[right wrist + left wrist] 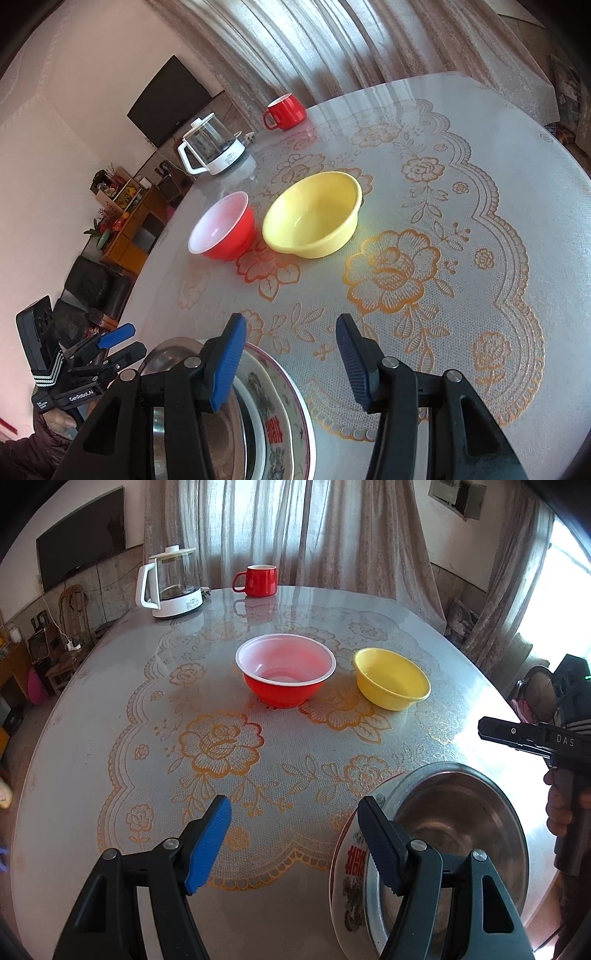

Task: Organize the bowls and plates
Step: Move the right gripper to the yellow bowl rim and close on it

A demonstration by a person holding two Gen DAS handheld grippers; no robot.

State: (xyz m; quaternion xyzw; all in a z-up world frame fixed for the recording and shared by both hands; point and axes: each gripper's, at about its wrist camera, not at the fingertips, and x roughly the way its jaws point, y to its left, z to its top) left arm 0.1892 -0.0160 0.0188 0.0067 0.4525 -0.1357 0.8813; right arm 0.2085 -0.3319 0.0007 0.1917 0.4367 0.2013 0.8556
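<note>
While both tongs hang over the desk (92, 738) w/ nothing between the pads, left tongs (295, 845) gape wide, right tongs (291, 362) a bit narrower. Steel bowl (461, 823) sits on a patterned plate (351, 886) at the near edge. Red bowl (286, 670) & yellow bowl (391, 679) stand close together mid-desk; kettle (170, 583) & red mug (258, 580) at far edge.

The open left hand-held gripper (295, 843) hangs above the table (110, 709), beside a steel bowl (458, 834) on a plate (347, 882).
</note>
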